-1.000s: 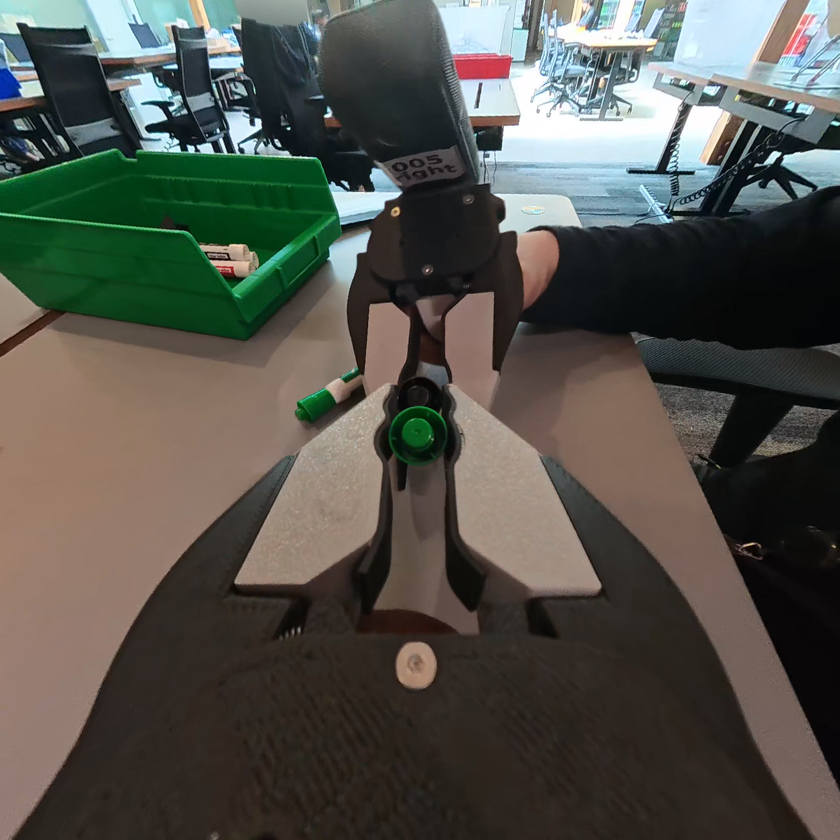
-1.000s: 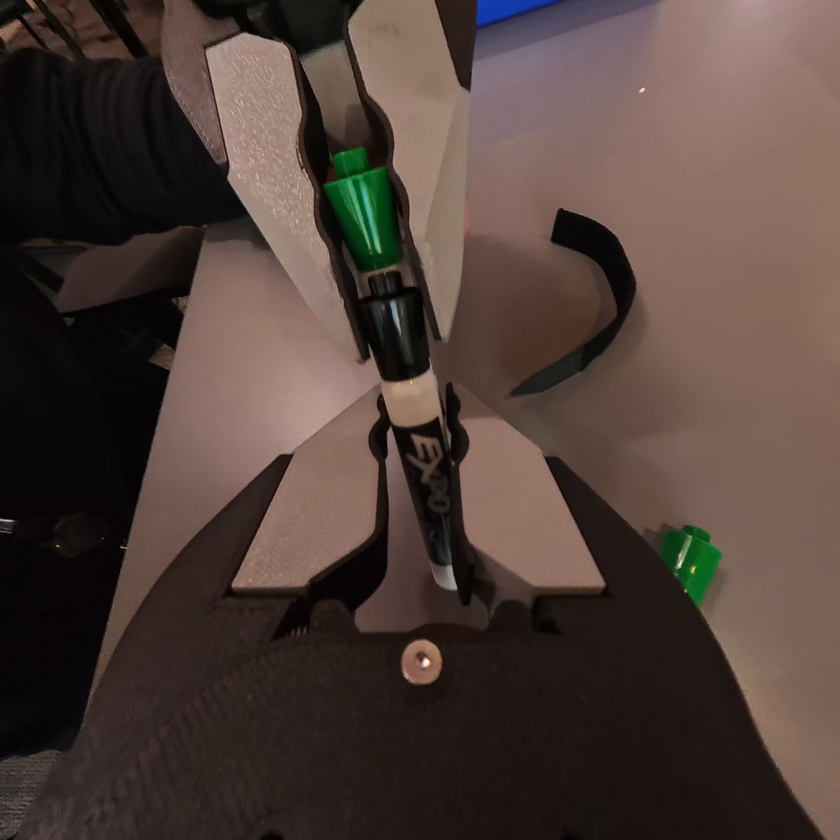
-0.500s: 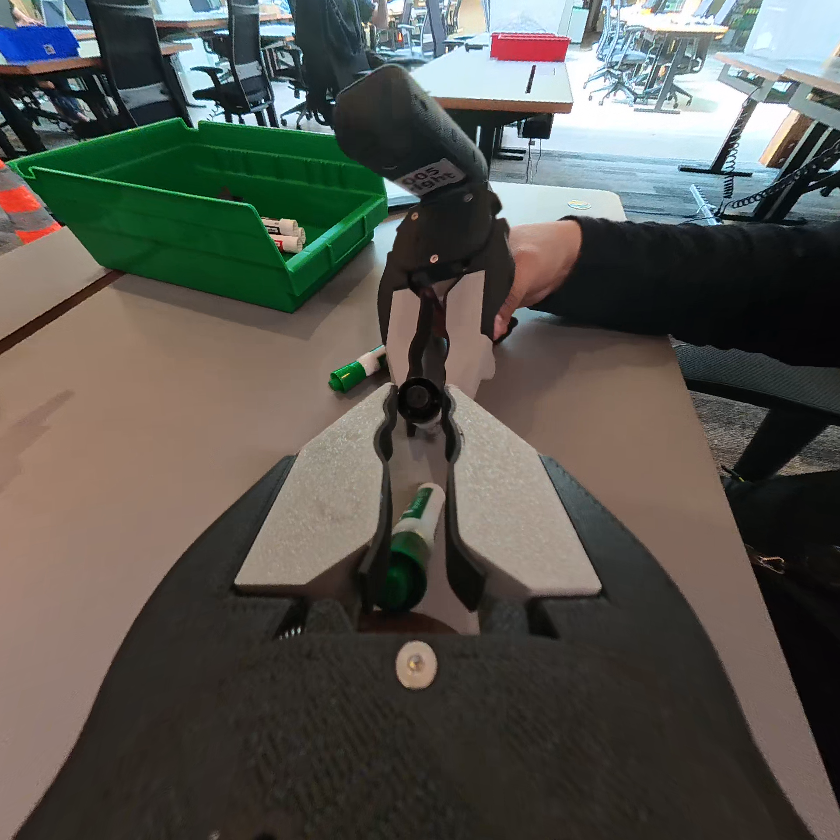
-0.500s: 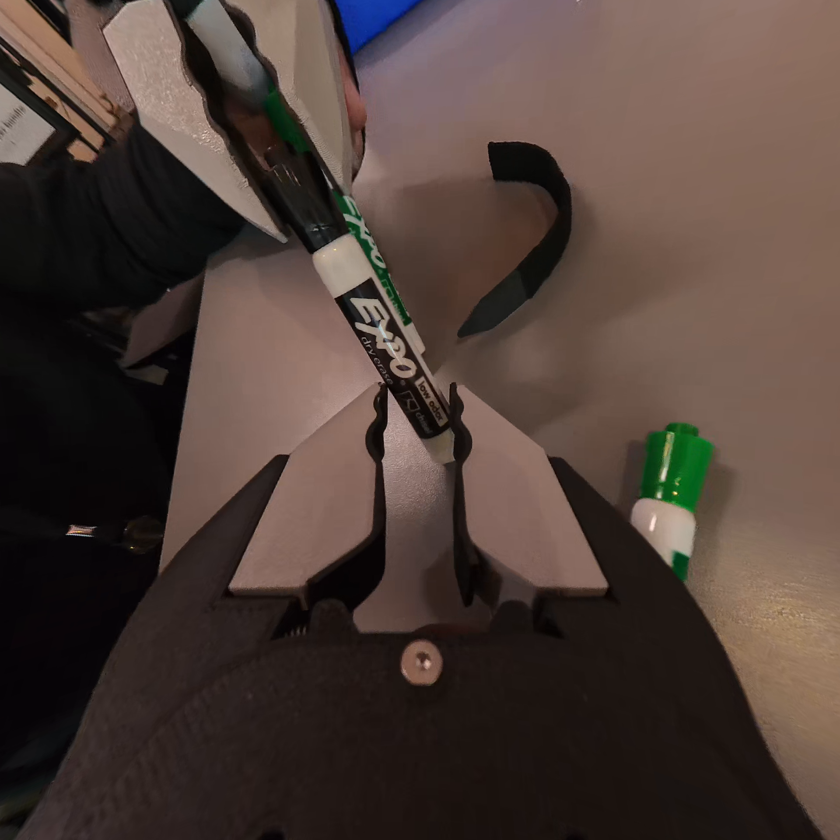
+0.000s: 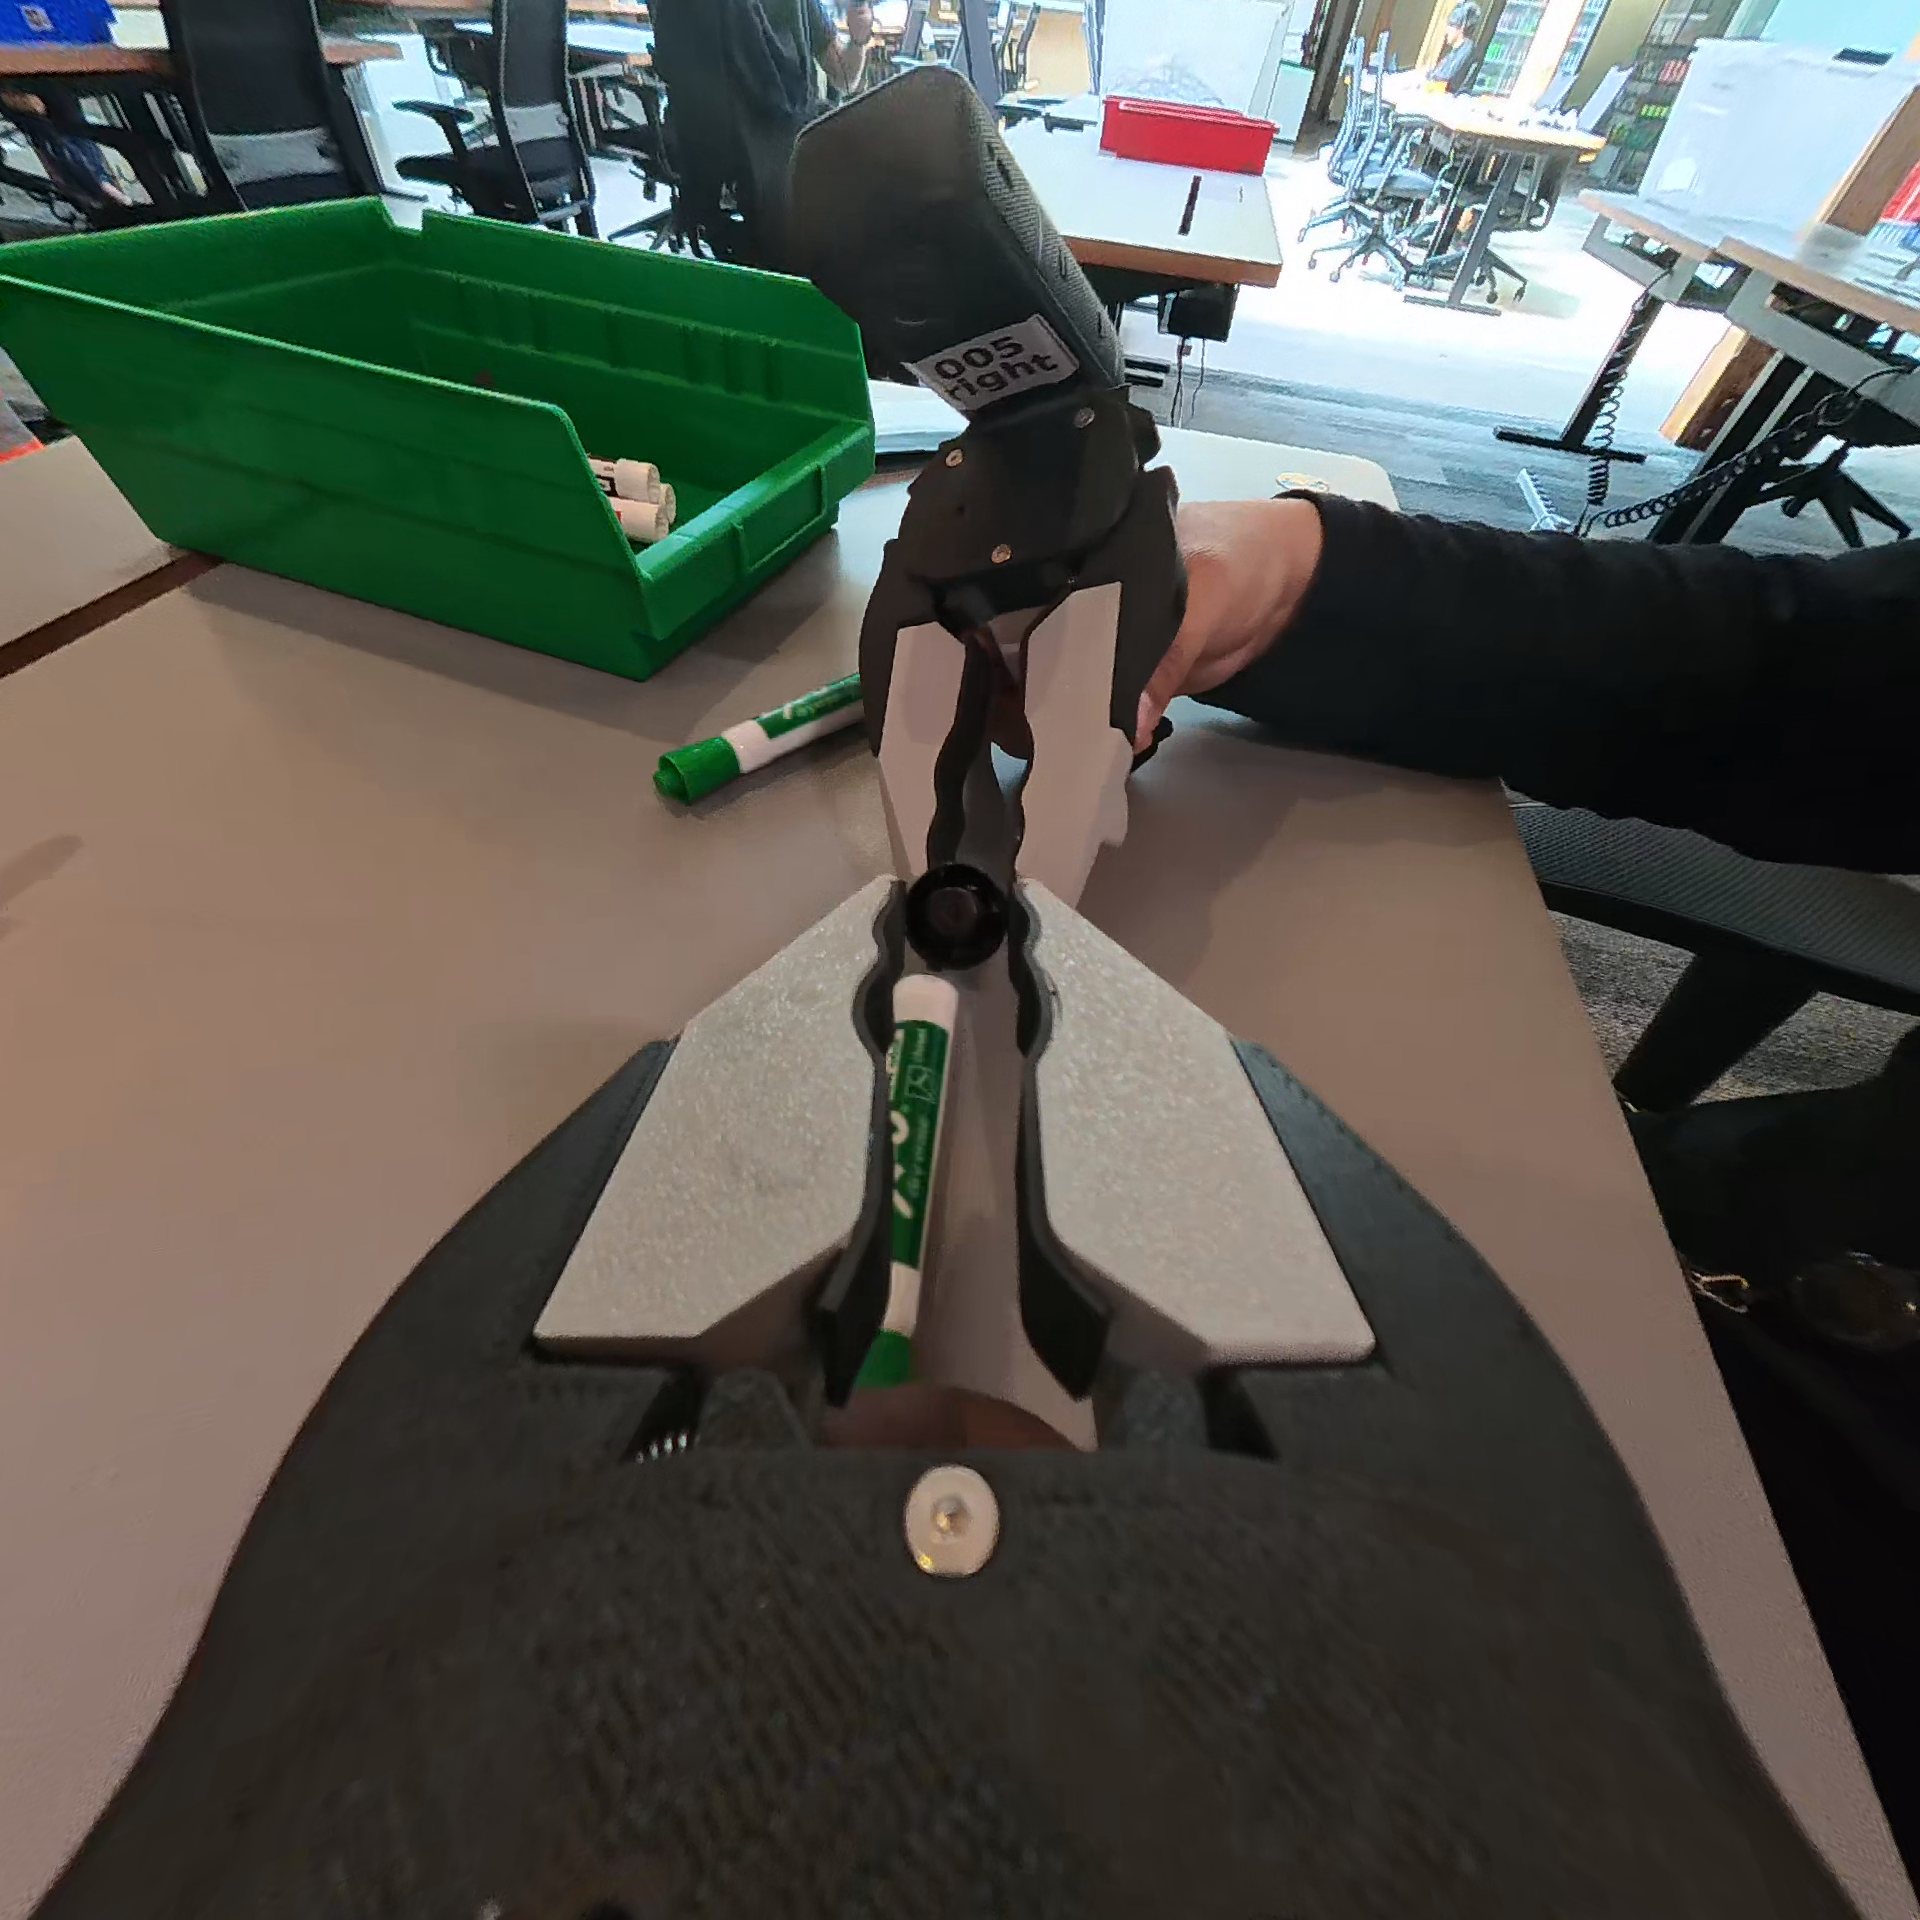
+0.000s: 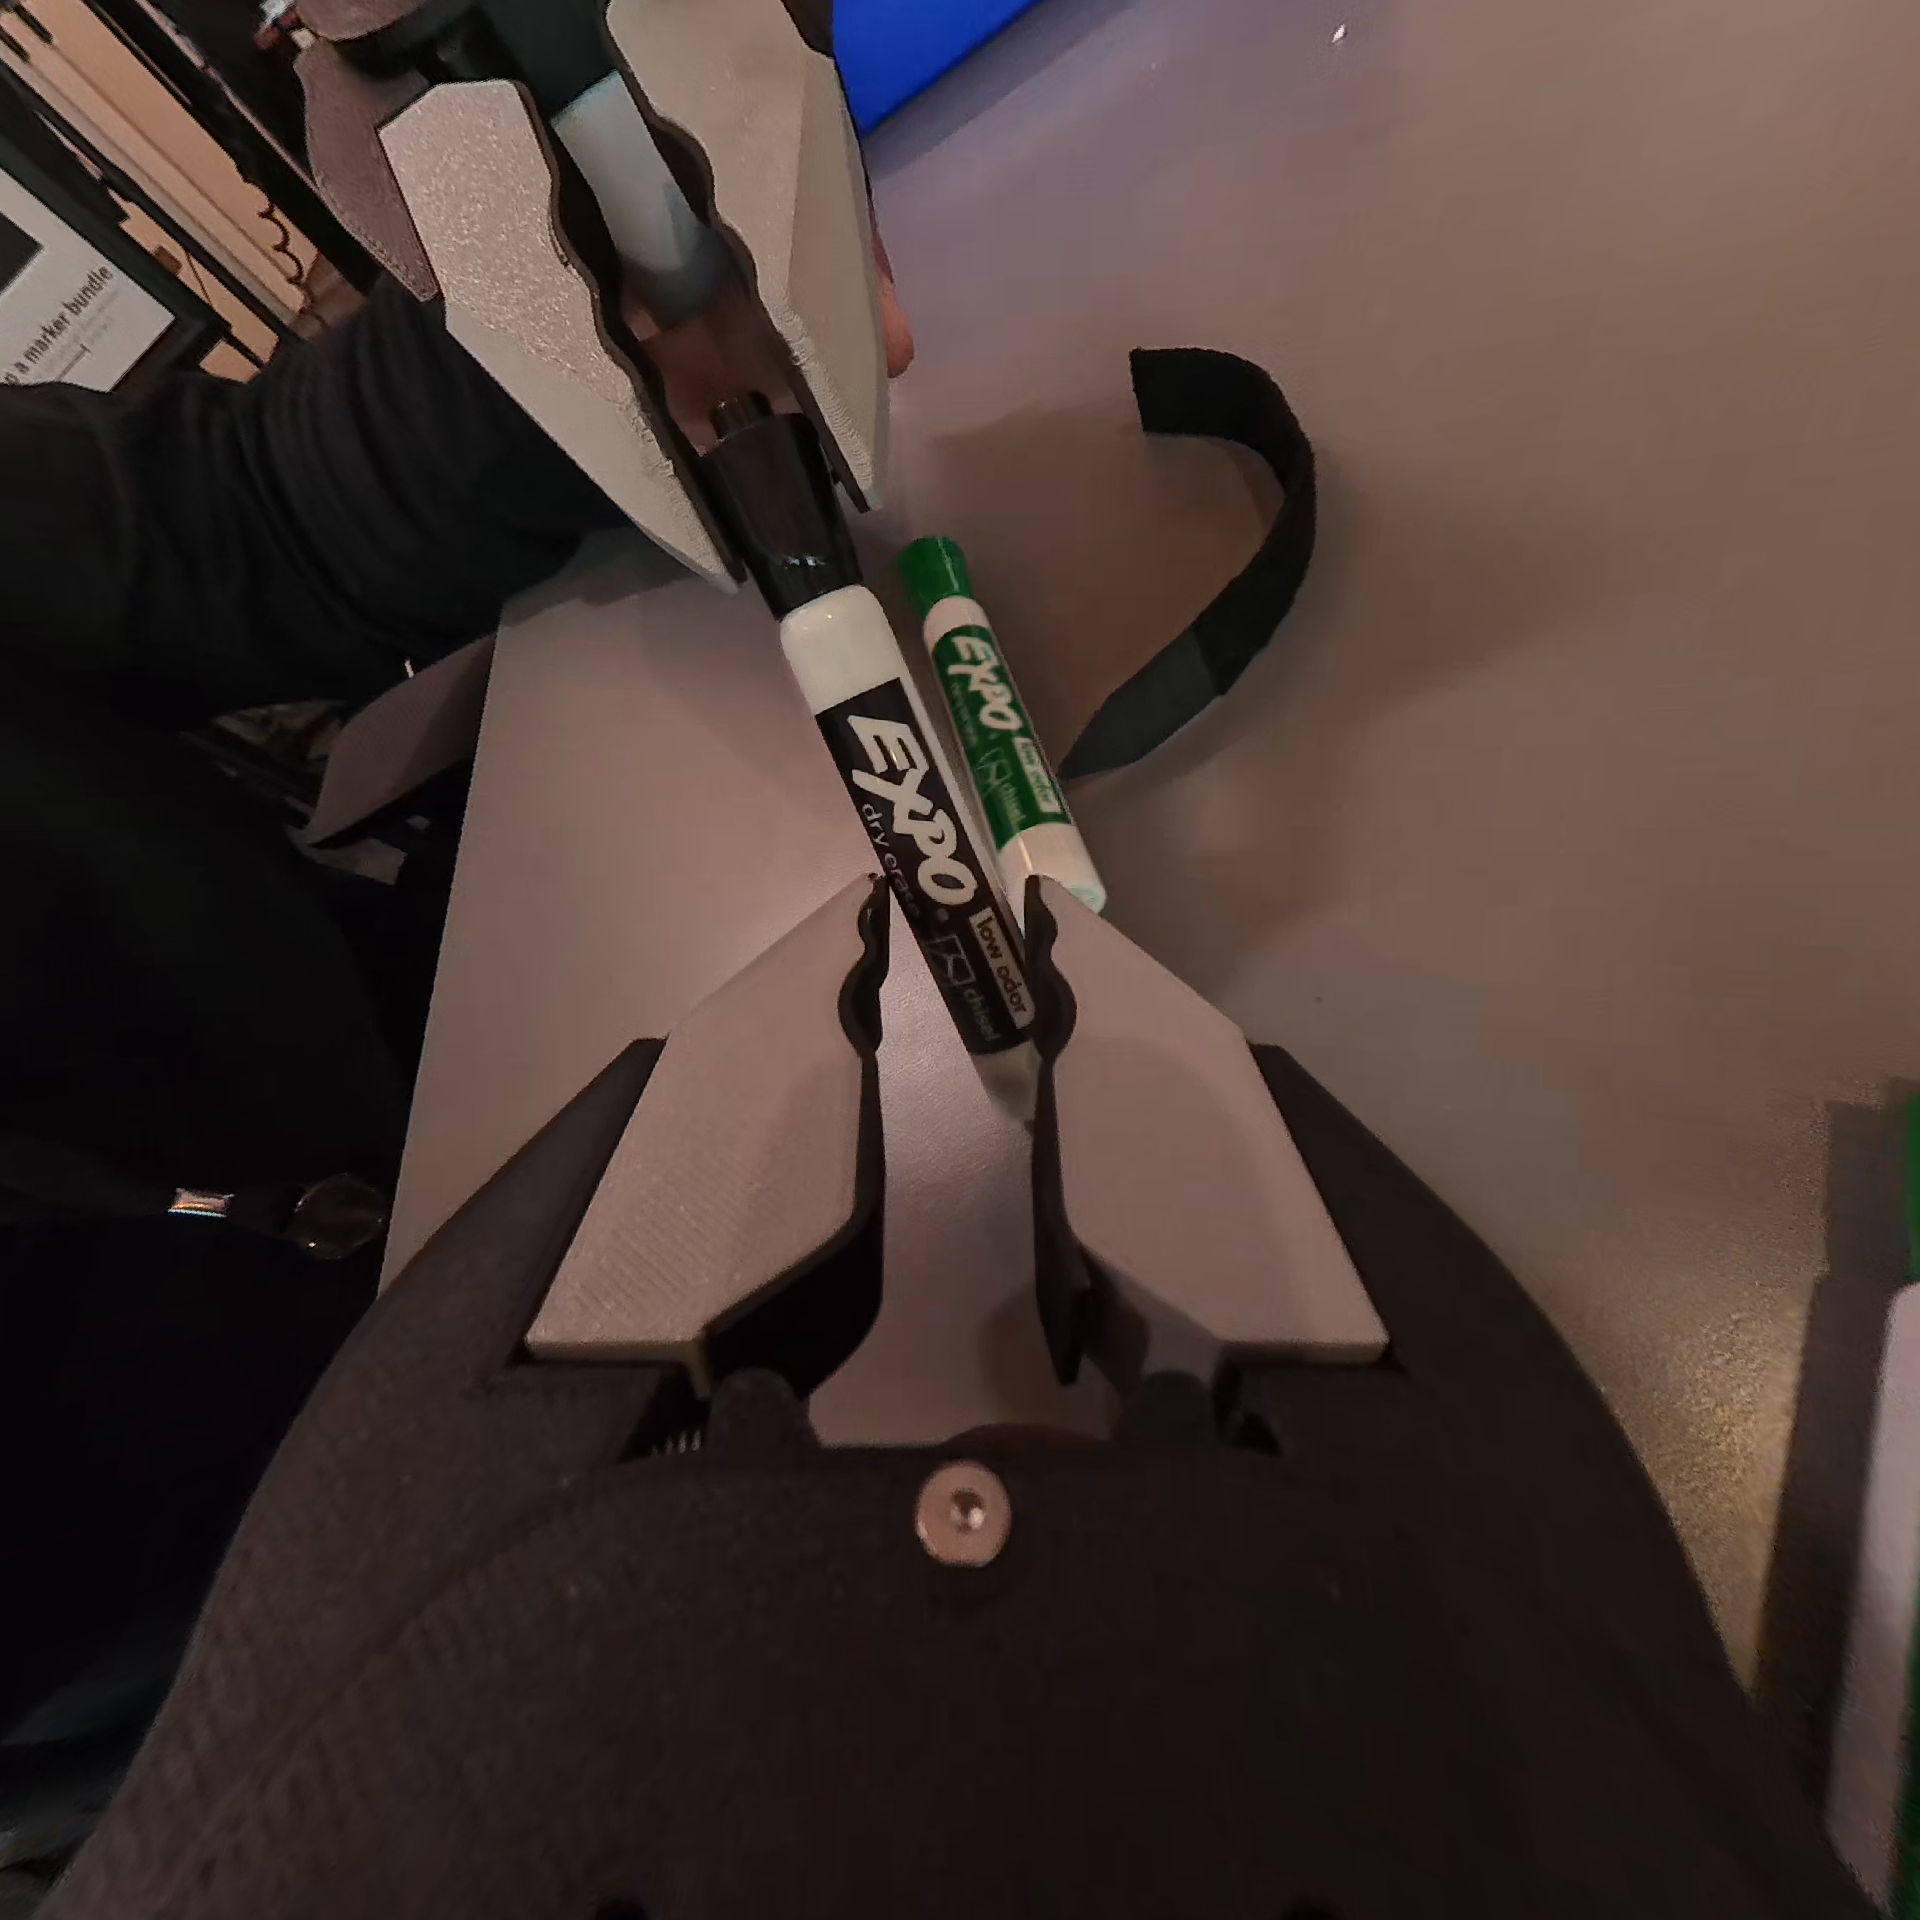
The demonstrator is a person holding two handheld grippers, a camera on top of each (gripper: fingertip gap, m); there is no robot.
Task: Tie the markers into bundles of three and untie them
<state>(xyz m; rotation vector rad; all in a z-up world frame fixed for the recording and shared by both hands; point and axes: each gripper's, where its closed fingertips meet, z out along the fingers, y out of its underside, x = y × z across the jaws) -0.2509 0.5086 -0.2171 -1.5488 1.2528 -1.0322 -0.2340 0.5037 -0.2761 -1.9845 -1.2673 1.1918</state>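
Left wrist view: left gripper [image 5: 956, 920] jaws clenched on black marker [image 5: 954, 920] cap; green marker [image 5: 914, 1143] loose on desk [image 5: 312, 935] beneath; another green marker [image 5: 758, 732] at 11 o'clock; bundled markers [image 5: 632, 494] in green bin [image 5: 436, 436].

Right wrist view: right gripper [image 6: 956, 914] jaws released around black marker [image 6: 904, 821] tail, one pad touching; black strap [image 6: 1236, 582] unfastened at 1 o'clock. Untying apparently done, separating under way.

Left wrist view sits low behind its own fingers, facing across the table [image 5: 312, 935] toward the green bin [image 5: 416, 416]; right wrist view looks steeply down; they face each other close, sharing the black marker [image 6: 894, 790]
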